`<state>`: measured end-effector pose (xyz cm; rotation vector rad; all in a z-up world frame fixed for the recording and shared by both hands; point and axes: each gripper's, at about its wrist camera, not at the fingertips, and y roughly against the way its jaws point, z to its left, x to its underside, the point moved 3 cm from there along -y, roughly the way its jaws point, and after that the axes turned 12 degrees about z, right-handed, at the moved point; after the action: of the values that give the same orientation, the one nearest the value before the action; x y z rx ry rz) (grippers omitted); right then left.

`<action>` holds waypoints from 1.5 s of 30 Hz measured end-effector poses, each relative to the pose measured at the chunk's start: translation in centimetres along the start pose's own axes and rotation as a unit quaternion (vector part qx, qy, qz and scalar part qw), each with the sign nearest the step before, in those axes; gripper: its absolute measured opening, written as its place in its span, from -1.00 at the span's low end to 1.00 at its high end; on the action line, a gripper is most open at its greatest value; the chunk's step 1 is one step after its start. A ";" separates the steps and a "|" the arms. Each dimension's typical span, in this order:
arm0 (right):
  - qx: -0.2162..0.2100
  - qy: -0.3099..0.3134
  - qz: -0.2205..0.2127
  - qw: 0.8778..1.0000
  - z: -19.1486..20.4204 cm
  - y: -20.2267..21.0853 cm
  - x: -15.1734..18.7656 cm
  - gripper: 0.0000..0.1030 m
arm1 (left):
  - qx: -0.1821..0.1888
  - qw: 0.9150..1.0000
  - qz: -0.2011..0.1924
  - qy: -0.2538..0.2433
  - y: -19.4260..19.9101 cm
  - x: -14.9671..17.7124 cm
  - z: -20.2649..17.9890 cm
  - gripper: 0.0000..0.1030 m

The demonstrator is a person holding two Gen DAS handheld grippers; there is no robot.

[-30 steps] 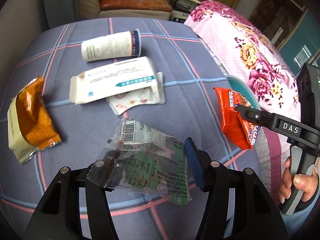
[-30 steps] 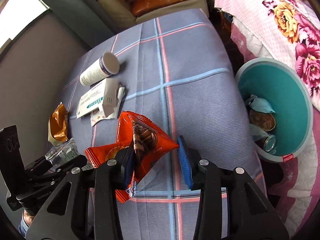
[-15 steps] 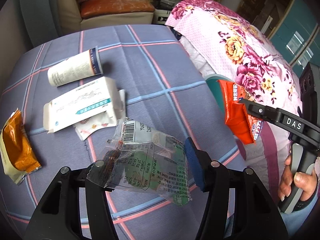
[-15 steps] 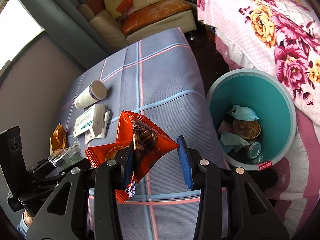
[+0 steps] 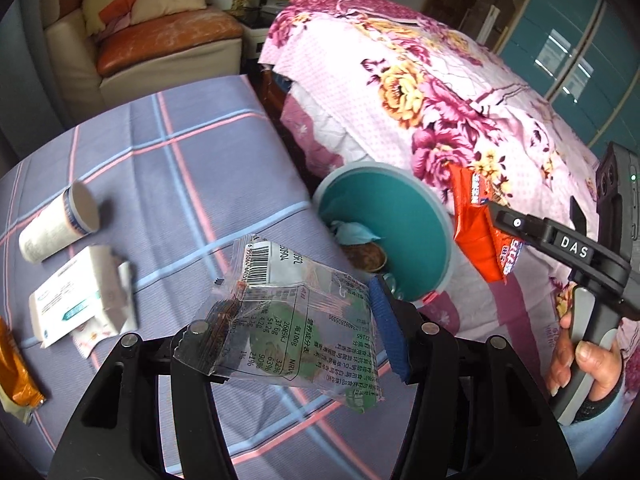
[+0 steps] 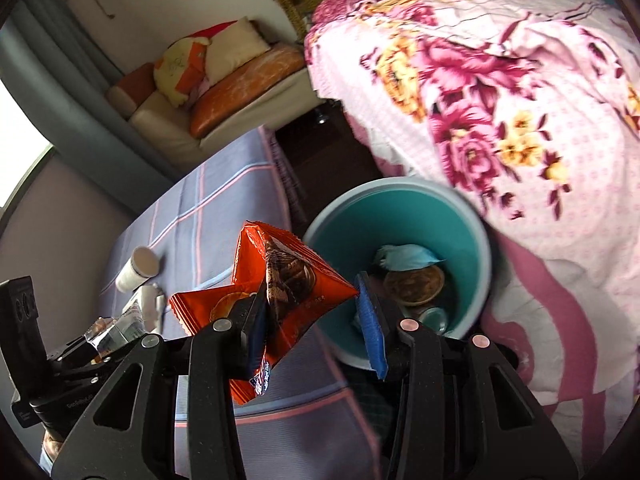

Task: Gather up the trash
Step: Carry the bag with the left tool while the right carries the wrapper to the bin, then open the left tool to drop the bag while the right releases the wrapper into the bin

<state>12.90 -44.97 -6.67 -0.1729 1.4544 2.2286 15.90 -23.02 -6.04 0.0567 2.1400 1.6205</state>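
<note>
The left claw pinches a clear crinkled wrapper with green print and a barcode, held above the plaid-covered desk. The right claw pinches a glossy orange snack packet showing a chocolate picture, just left of the teal bin. The bin sits between desk and flowered bed, holding a blue crumpled piece, a round brown lid and a can.

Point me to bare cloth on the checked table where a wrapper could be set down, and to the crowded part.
Free: the checked cloth between the paper cup and the teal bin, back to the sofa-side edge. Crowded: the left edge, where cup, white box on a flat sachet, and orange packet line up.
</note>
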 end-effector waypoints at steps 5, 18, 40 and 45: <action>0.002 -0.022 -0.006 1.000 -3.8 0.7 -0.8 -0.25 | -0.002 1.000 0.000 -0.027 -1.1 -2.1 -2.9 0.12; 0.015 -0.043 -0.004 0.999 -7.4 0.6 -1.8 -0.24 | 0.003 0.999 0.023 -0.041 -4.7 -5.0 -5.8 0.12; 0.028 -0.069 0.016 0.997 -10.2 -1.4 -2.7 -0.21 | -0.020 0.997 0.046 -0.050 -9.5 -7.4 -6.6 0.66; 0.028 -0.075 0.025 0.996 -10.4 -2.1 -2.5 -0.20 | -0.020 0.998 0.053 -0.042 -9.8 -7.2 -6.0 0.69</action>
<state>14.56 -54.29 -12.00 0.0488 1.4526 2.1859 22.38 -33.61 -11.45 0.2254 2.0711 1.6882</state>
